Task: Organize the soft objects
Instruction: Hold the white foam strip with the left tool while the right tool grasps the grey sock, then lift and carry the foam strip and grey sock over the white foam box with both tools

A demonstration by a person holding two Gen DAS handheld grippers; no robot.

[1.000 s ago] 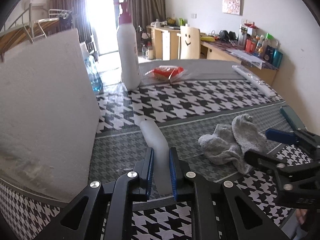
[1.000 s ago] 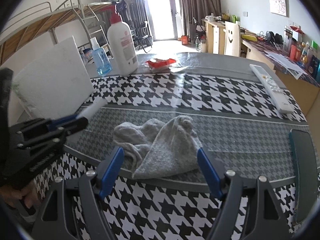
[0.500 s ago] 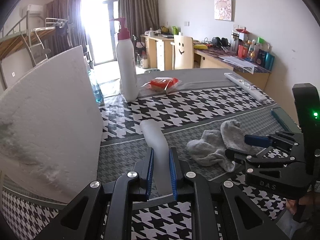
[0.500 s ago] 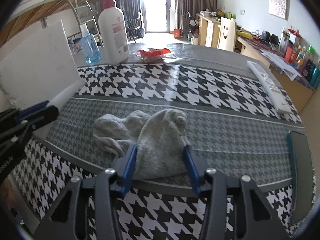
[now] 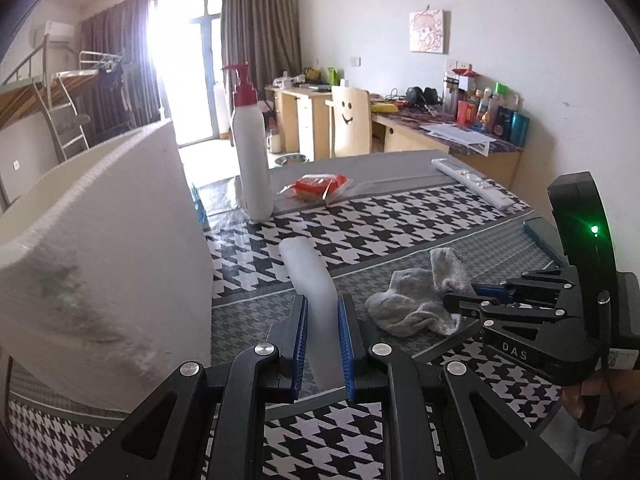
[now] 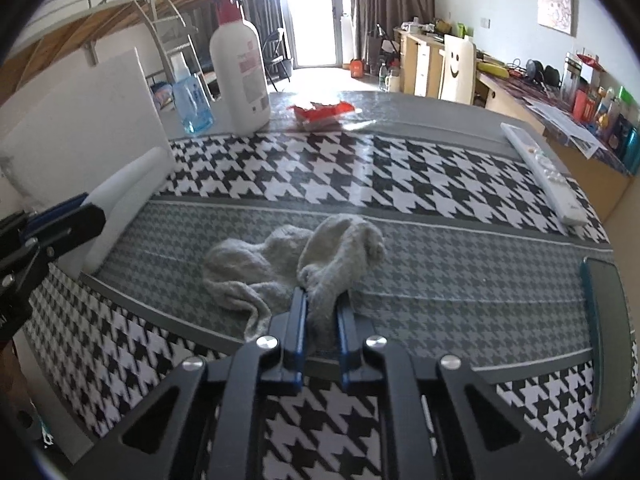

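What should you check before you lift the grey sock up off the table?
1. Right gripper shut on the grey sock: ok.
2. Only one sock pinched: cannot tell; the second sock lies bunched against it.
3. Left gripper shut on the white foam strip: ok.
4. The two grippers apart: ok, though close.
5. Lotion bottle and remote far from the sock: ok.
6. Where the sock goes: cannot tell.

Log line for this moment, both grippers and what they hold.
left gripper: shut on white foam strip | right gripper: shut on grey sock | second grey sock: loose on table
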